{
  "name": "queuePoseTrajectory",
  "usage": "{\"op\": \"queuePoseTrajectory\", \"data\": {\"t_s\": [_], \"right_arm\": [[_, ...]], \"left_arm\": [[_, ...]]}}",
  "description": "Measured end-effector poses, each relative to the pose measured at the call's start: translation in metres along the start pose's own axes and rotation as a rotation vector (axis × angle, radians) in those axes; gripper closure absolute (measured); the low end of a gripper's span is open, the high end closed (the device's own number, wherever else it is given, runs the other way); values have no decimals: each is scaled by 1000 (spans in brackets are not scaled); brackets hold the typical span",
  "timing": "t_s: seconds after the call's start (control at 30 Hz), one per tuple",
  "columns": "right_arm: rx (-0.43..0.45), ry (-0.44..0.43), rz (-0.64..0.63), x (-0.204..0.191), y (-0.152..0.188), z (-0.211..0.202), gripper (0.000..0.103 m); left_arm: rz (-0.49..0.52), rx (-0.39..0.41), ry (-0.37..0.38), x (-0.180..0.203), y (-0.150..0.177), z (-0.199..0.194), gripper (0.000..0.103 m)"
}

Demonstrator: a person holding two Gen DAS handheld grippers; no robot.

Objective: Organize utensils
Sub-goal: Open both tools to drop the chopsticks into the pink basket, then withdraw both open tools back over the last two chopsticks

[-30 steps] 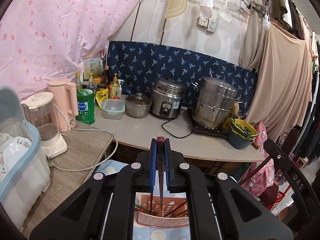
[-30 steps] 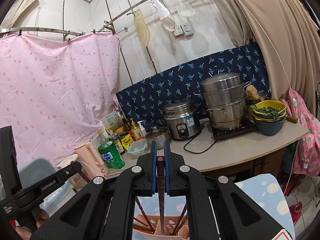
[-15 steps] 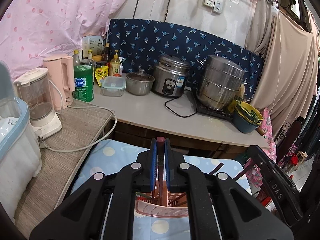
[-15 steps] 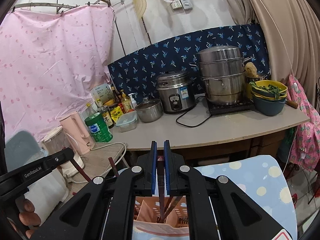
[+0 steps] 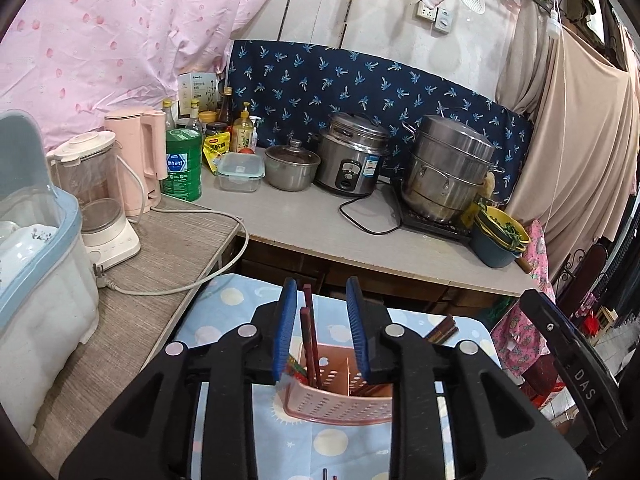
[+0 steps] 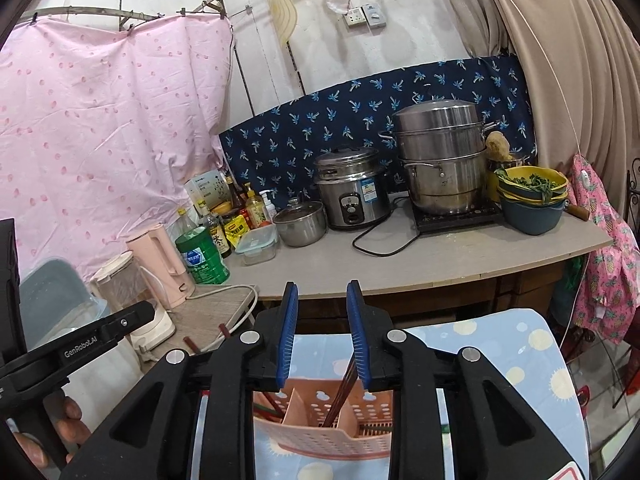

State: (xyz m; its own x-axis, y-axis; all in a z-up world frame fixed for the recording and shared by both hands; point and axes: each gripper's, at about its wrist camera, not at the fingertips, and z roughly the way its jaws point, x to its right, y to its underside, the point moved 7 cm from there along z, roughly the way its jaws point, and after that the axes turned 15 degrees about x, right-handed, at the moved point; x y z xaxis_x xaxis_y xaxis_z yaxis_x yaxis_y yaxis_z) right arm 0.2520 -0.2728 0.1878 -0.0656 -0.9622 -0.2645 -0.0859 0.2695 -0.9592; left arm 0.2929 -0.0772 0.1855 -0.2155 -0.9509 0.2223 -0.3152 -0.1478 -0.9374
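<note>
A pink perforated utensil holder (image 5: 340,396) stands on a blue dotted cloth (image 5: 240,300), just below both grippers. My left gripper (image 5: 322,330) is open over it; dark red chopsticks (image 5: 310,344) stand free in the holder between its blue pads. My right gripper (image 6: 322,334) is open above the same holder (image 6: 324,428); dark chopsticks (image 6: 340,396) lean in a compartment by its right pad. More chopstick ends (image 5: 440,328) stick up on the right in the left wrist view.
A kitchen counter (image 5: 320,224) behind holds a rice cooker (image 5: 352,156), a steamer pot (image 5: 448,168), a small pot, a food box, bottles and stacked bowls (image 5: 498,240). At left stand a blender (image 5: 100,200), a pink kettle and a blue dish bin (image 5: 32,260).
Both grippers have opened and let go of the chopsticks they held, which now stand in the holder. Both views have tipped down toward the holder.
</note>
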Motion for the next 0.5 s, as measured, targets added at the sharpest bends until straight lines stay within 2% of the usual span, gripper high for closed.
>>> {"op": "queuePoseTrajectory", "data": {"t_s": [0.2,0.5], "right_arm": [[-5,-18,-32,-11,8,-29,77],[-41,-24,-87,-20,34,-78,77]], "left_arm": [[11,6,-6,-5,7,-25,71],[35,-10,-10,-10,36,-64,71]]}}
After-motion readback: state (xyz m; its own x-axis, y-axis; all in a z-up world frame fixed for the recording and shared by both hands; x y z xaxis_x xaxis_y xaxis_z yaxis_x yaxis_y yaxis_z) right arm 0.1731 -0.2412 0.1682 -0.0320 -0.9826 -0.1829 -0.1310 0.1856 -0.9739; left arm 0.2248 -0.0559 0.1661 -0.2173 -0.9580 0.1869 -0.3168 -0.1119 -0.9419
